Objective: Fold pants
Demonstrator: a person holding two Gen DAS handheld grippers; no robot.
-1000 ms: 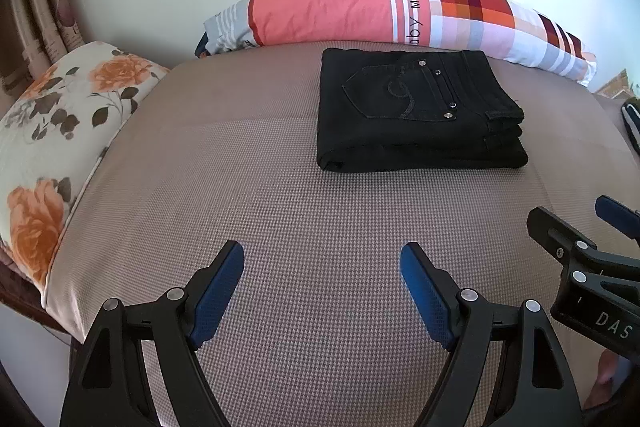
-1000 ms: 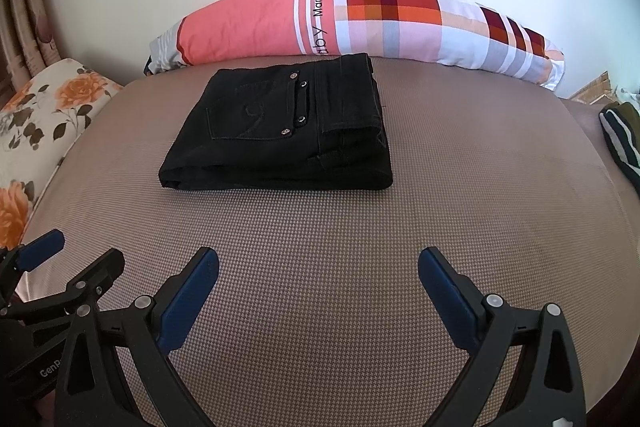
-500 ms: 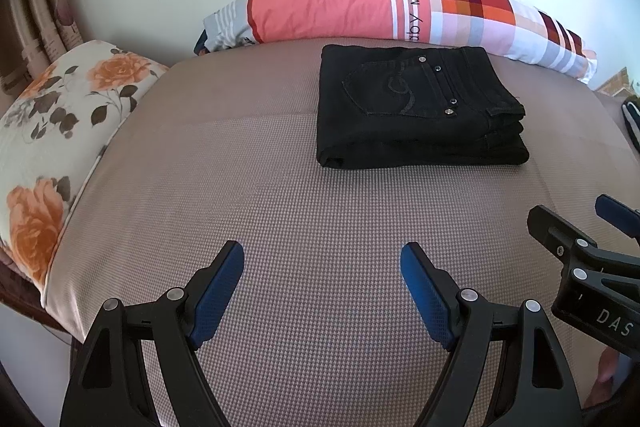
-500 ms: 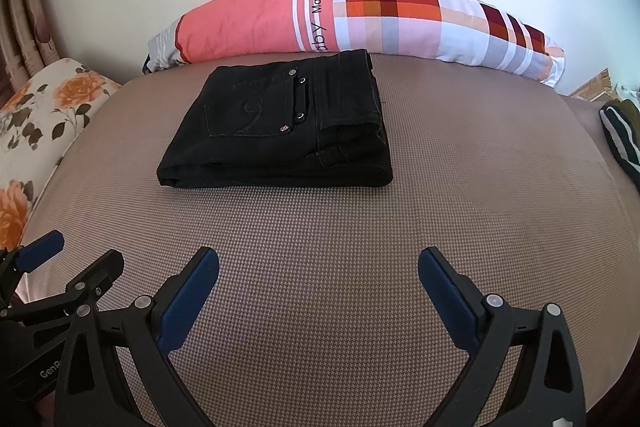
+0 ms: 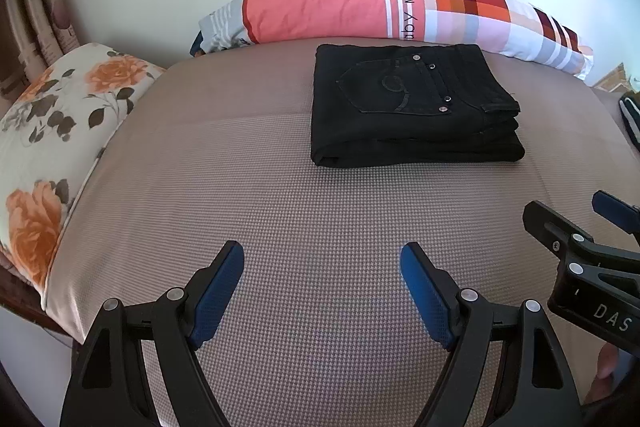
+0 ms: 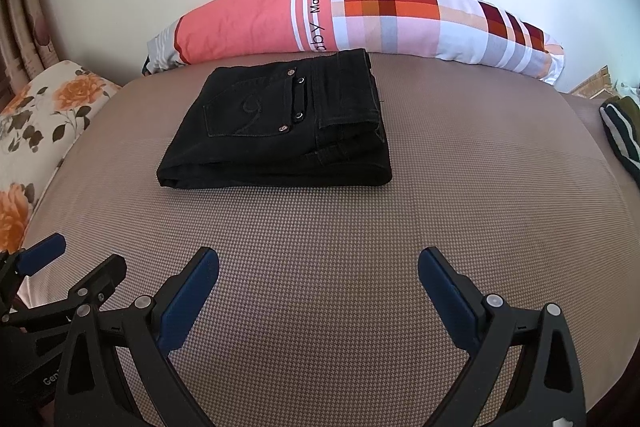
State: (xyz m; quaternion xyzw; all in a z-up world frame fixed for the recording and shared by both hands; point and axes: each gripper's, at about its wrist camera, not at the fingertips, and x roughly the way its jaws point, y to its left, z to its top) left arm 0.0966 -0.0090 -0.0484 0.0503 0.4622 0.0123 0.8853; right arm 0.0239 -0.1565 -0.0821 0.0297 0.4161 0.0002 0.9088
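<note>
From the left wrist view, almost nothing differs from a second ago: the folded black denim pants sit in the same spot on the bed's taupe woven cover, back pocket up with its silver rivets showing, the stacked layers facing the camera. The left hand-held gripper hangs above the near part of the cover with its blue-padded jaws spread wide and nothing between them, just as before. The pants lie well ahead of it, close to the long pillow in coral, white and red-orange checks that runs along the white wall. A white pillow with orange roses leans at the left edge of the bed. At the right border the right hand-held gripper pokes in, and beyond it a dark striped cloth peeks at the edge.

From the right wrist view, the scene has likewise held still. The right hand-held gripper is also spread wide and empty over bare cover. The pants rest left of centre, touching the checked pillow at their far edge. The left hand-held gripper shows at the lower left. The striped cloth lies at the far right. No container appears in either view.
</note>
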